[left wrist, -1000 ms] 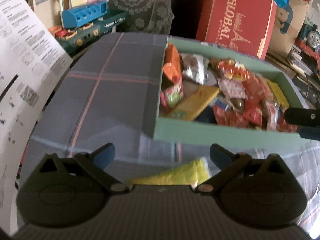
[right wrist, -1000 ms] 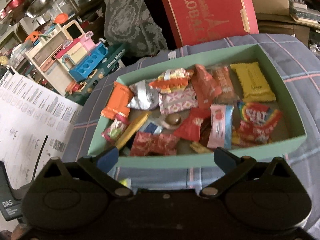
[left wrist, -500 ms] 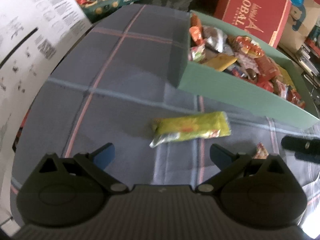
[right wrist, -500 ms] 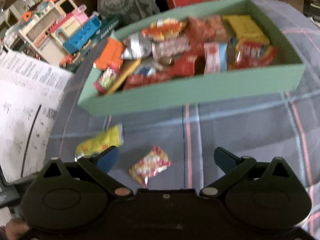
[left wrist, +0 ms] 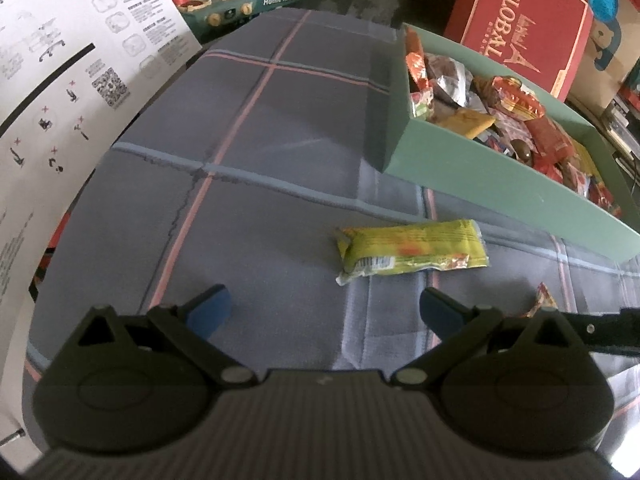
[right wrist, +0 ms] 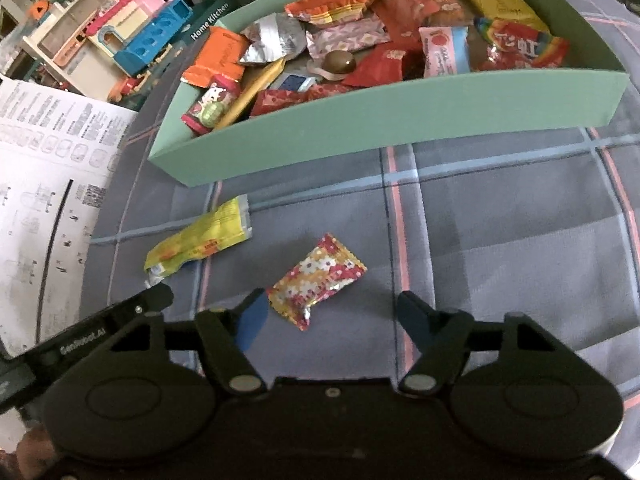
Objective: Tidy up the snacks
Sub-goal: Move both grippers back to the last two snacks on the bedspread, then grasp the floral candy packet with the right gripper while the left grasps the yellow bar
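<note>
The left gripper hangs over the table with its fingers apart and nothing between them. The right gripper is likewise spread and empty. Two snacks lie loose on the checked cloth in front of the green box: a long yellow packet near the box's front wall, and a small dotted packet just ahead of the right fingers, close to the left one.

Risks from here:
- The dotted packet sits off-centre between the right fingers — a closing stroke is likely to push it sideways rather than pinch it.
- Both wrappers are thin, glossy film with crimped ends; a grip on a crimp alone may slip or tear.
- The cloth is soft and appears slightly wrinkled; low fingers may snag it and drag the packet.
- The two grippers work close together — the left one's body shows beside the yellow packet in the right view, so a collision is possible.
- The box is thin card, already heaped with foil and film packets; a dropped packet may slide off the pile, and a bump may shift the box.
</note>
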`<action>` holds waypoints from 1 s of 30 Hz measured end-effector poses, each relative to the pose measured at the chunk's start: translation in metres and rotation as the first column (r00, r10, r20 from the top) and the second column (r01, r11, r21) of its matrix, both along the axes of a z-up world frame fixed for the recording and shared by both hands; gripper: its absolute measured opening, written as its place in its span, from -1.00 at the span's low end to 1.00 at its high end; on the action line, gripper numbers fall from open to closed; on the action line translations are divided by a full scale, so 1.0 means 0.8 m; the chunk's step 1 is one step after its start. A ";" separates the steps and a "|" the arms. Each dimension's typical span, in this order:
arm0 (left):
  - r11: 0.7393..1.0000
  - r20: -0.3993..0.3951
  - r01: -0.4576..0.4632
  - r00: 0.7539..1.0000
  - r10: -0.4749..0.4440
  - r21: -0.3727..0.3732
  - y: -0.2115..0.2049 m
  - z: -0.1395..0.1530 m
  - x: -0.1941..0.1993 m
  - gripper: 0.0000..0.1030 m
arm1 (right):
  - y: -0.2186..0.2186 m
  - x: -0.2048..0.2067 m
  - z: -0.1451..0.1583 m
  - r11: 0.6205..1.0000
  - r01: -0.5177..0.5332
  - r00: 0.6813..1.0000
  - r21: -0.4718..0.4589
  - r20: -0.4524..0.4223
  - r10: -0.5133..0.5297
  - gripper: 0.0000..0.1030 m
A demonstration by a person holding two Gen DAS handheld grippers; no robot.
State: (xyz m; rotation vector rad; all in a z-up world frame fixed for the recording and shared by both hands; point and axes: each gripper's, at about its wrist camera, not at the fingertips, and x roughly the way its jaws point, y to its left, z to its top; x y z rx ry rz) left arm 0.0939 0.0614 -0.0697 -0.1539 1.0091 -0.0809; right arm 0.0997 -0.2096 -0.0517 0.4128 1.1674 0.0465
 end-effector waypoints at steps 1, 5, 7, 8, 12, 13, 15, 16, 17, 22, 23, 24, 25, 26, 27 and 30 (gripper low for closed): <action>1.000 0.002 0.002 1.000 -0.002 -0.001 0.000 0.000 0.000 1.00 | 0.003 0.003 0.000 1.000 -0.003 1.000 -0.012 0.001 0.003 0.41; 1.000 0.010 0.010 1.000 -0.009 -0.015 0.004 0.000 -0.002 1.00 | 0.020 0.013 -0.001 0.997 -0.027 0.999 -0.066 0.018 0.029 0.37; 1.000 0.013 0.005 1.000 -0.005 -0.020 0.008 0.000 -0.003 1.00 | 0.033 0.015 -0.001 0.992 -0.058 0.997 -0.110 0.035 0.062 0.29; 1.000 0.013 0.003 1.000 -0.003 -0.022 0.010 0.000 -0.004 1.00 | 0.041 0.016 -0.002 0.988 -0.080 0.995 -0.134 0.044 0.086 0.21; 0.999 0.013 -0.013 1.000 0.013 -0.030 0.018 -0.001 -0.004 1.00 | 0.071 0.011 -0.003 0.955 -0.167 0.978 -0.245 0.080 0.192 -0.01; 0.999 0.013 -0.016 1.000 0.016 -0.031 0.020 -0.002 -0.004 1.00 | 0.076 0.009 -0.004 0.947 -0.182 0.974 -0.265 0.084 0.210 -0.09; 0.999 0.013 -0.018 1.000 0.018 -0.032 0.022 -0.002 -0.004 1.00 | 0.084 0.007 -0.004 0.932 -0.202 0.967 -0.301 0.091 0.239 -0.31; 0.999 0.013 -0.018 1.000 0.018 -0.032 0.022 -0.002 -0.004 1.00 | 0.086 0.007 -0.005 0.926 -0.209 0.964 -0.313 0.092 0.249 -0.38; 0.999 0.012 -0.017 1.000 0.018 -0.030 0.022 -0.002 -0.003 1.00 | 0.087 0.007 -0.005 0.923 -0.212 0.963 -0.320 0.094 0.254 -0.42; 1.000 0.011 -0.011 1.000 0.011 -0.015 0.019 -0.003 -0.002 1.00 | 0.083 0.006 -0.004 0.920 -0.217 0.959 -0.327 0.105 0.264 -0.45; 1.000 0.011 -0.010 1.000 0.010 -0.013 0.019 -0.003 -0.002 1.00 | 0.081 0.005 -0.004 0.919 -0.220 0.958 -0.326 0.108 0.267 -0.45; 1.000 0.011 -0.008 1.000 0.008 -0.011 0.018 -0.003 -0.002 1.00 | 0.080 0.004 -0.004 0.920 -0.222 0.957 -0.324 0.110 0.270 -0.45; 1.000 0.011 -0.005 1.000 0.005 -0.009 0.017 -0.003 -0.001 1.00 | 0.079 0.004 -0.005 0.920 -0.226 0.956 -0.321 0.110 0.274 -0.45; 1.000 0.011 0.002 1.000 -0.002 -0.005 0.016 -0.003 -0.001 1.00 | 0.078 0.005 -0.006 0.919 -0.231 0.954 -0.318 0.112 0.279 -0.44; 1.000 0.011 0.011 1.000 -0.011 0.000 0.014 -0.003 0.001 1.00 | 0.077 0.003 -0.005 0.920 -0.234 0.953 -0.316 0.114 0.281 -0.44; 0.999 0.021 0.043 0.999 -0.044 0.022 0.008 0.000 0.006 1.00 | 0.075 0.001 -0.005 0.917 -0.244 0.948 -0.314 0.124 0.294 -0.45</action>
